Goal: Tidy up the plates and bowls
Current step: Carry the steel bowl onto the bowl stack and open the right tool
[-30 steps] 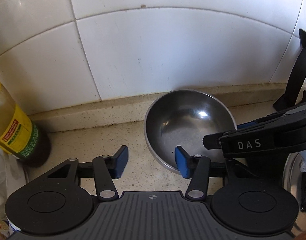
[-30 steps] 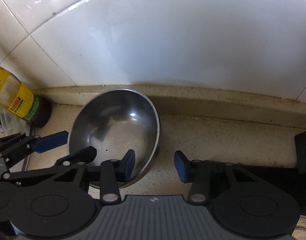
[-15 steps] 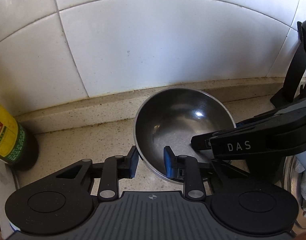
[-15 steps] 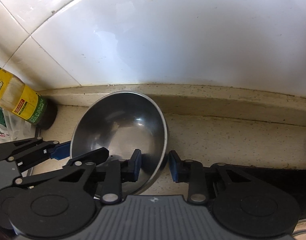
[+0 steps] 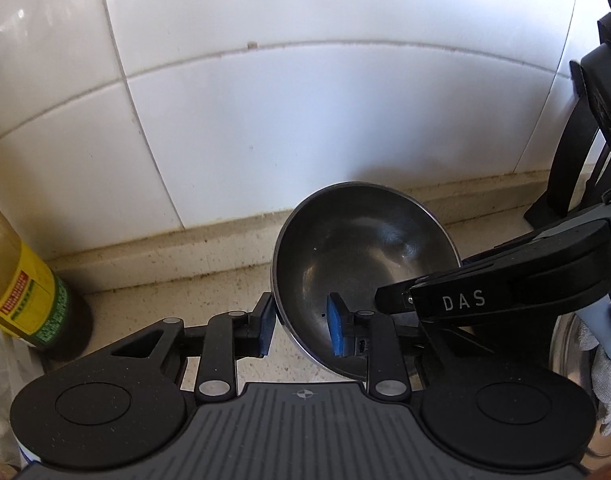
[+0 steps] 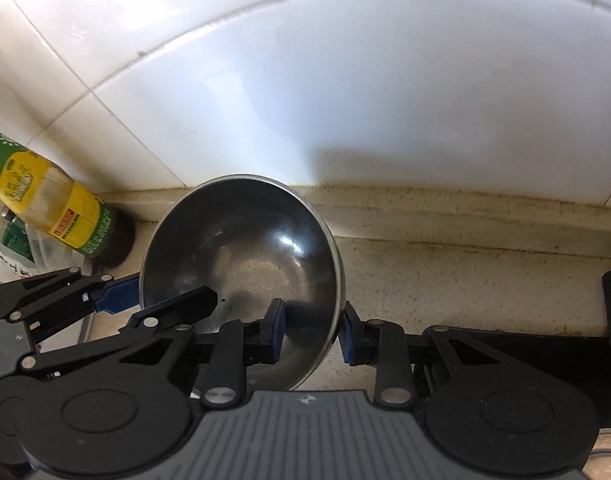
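Since a second ago both pairs of fingers have been closed onto the steel bowl (image 5: pixel 365 264): its near-left rim is pinched by the left gripper (image 5: pixel 299 330), its right rim by the right gripper (image 6: pixel 311 330). The bowl is held just above the surface (image 6: pixel 445 280) by the tiled wall; only the grasp is judged done, with stowing left.

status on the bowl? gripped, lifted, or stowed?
Done: both grippers have bracketed the steel bowl. The left gripper straddles its left rim, one pad inside, one outside; the right gripper straddles the right rim the same way. In hand: a two-sided rim grip, pads at or near the wall. Whether the bowl is off the counter I cannot tell. Left: moving it to its place; no rack or stack is visible.
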A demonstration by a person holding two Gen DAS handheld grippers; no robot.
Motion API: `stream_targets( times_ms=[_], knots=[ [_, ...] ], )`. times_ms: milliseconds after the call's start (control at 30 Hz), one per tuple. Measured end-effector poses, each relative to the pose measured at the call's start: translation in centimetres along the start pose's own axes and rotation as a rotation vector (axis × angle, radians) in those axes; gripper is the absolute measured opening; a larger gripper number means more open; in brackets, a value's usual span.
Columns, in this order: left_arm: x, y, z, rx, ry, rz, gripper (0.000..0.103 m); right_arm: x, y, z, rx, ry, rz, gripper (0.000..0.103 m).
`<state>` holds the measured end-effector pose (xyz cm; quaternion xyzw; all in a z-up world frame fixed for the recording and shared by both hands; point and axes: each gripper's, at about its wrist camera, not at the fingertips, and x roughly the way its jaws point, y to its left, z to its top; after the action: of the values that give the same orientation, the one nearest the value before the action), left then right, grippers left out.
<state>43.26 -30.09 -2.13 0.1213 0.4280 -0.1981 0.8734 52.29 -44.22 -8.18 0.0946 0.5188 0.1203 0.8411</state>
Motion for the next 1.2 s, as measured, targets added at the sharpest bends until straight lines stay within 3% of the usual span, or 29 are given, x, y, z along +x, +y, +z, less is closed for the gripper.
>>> stream_targets(
  times_ms=[833,1200],
  knots=[
    [-12.4,-1.5,-0.3,0.027,-0.175,0.059,0.035,-11.8,5.1,-3.0,-0.106,-0.146,0.002,0.035],
    [-17.5,-2.8,-3.1,0.034,-0.213,0.062,0.036,-15.3,6.3,-6.7,-0.143,-0.146,-0.004,0.035]
  ],
)
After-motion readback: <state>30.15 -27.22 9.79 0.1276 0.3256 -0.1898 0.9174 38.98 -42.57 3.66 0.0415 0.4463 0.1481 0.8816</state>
